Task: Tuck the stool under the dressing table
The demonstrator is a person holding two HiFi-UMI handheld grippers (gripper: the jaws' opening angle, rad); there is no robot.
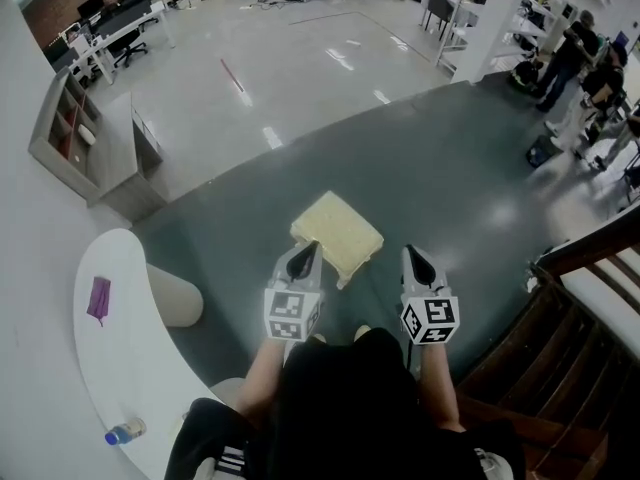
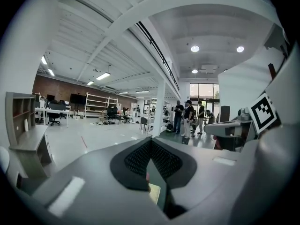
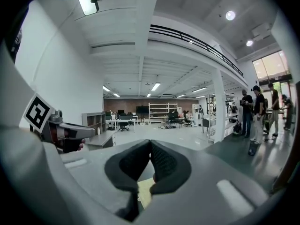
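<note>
Both closed, left tool (image 1: 306,252) and right tool (image 1: 415,256) hover near stool (image 1: 338,228).

Grey left tool (image 1: 308,249) and right tool (image 1: 415,254) bear black-and-white marker cubes (image 1: 291,313); black shirt (image 1: 350,398), white-striped shorts (image 1: 225,453).

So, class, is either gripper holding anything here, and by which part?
Nothing is held. The left gripper and right gripper are both shut and empty; the stool stands on the floor just ahead of them, ungripped.
</note>
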